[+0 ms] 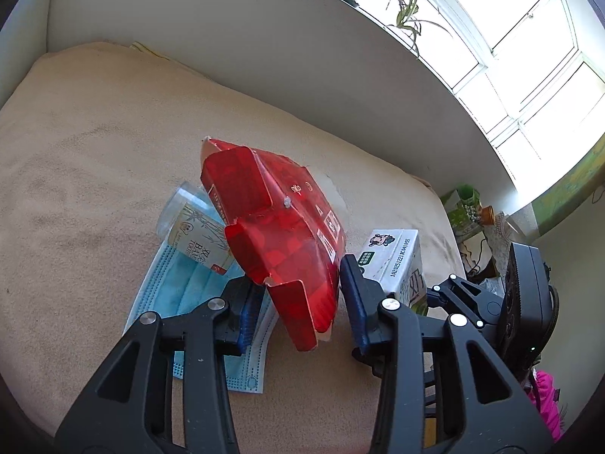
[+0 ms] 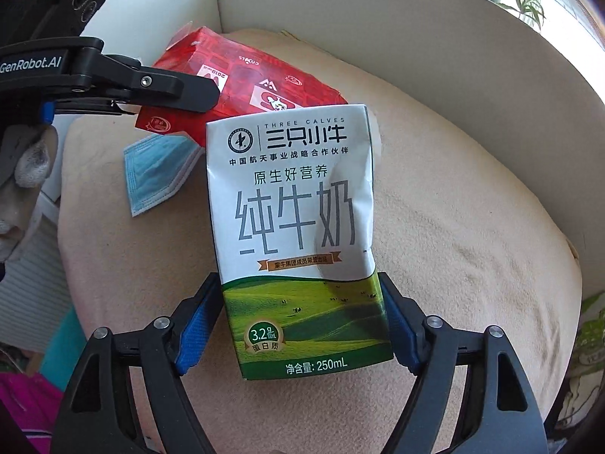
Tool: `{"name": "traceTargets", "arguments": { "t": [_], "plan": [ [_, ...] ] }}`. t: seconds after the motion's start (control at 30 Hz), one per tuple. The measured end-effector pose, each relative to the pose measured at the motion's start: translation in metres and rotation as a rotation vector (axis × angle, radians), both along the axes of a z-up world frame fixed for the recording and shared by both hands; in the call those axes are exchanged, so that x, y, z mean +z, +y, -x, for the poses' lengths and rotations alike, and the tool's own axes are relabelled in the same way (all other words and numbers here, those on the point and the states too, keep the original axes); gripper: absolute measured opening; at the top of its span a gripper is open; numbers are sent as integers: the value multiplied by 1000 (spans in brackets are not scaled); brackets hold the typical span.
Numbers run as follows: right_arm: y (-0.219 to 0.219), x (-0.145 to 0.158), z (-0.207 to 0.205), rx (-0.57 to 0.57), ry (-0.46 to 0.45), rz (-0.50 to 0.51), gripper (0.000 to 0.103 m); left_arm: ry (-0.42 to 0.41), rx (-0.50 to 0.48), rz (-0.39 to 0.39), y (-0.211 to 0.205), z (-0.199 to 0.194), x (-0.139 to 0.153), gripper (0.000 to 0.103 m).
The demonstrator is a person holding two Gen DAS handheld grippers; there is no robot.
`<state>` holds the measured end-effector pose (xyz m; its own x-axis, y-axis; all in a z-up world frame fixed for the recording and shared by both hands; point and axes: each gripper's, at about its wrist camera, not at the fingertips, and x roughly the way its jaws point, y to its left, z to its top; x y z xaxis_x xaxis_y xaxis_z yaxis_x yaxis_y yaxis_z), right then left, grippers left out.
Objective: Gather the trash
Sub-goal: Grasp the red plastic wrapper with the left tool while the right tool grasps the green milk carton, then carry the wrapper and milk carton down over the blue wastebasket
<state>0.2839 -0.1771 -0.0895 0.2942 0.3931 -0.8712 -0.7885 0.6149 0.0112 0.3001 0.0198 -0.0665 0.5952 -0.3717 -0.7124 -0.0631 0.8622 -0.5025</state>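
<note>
The right gripper (image 2: pixel 302 325) clamps a white-and-green milk carton (image 2: pixel 298 234) at its lower sides; the print reads "THREE CALVES", "3.2g" and "250mL". The left gripper (image 1: pixel 298 299) pinches a red box (image 1: pixel 276 234) by its lower end, above the beige cushion (image 1: pixel 83 174). Under it lie a blue face mask (image 1: pixel 181 291) and a clear tube (image 1: pixel 196 230) lettered "BAM", mid-cushion. The left gripper's arm reads "GenRobot.AI".

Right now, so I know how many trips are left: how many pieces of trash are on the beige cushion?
4: red carton between the left gripper fingers; milk carton between the right gripper pads; blue mask flat beneath; clear tube on the mask. More may hide behind.
</note>
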Motion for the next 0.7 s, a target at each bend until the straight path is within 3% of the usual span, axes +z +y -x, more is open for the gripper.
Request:
{"name": "traceTargets", "arguments": {
  "t": [0.07, 0.17, 0.3, 0.7],
  "plan": [
    [-5, -4, 0, -32, 15, -12, 64, -10, -4, -18, -6, 1, 1, 37],
    [-17, -6, -1, -91, 47, -74, 64, -21, -19, -18, -10, 6, 2, 24],
    [-38, -6, 2, -161, 83, -145, 63, -36, -15, 6, -7, 17, 3, 20],
    [-88, -8, 57, -268, 59, -305, 63, -119, -10, 83, 9, 90, 10, 13]
  ]
}}
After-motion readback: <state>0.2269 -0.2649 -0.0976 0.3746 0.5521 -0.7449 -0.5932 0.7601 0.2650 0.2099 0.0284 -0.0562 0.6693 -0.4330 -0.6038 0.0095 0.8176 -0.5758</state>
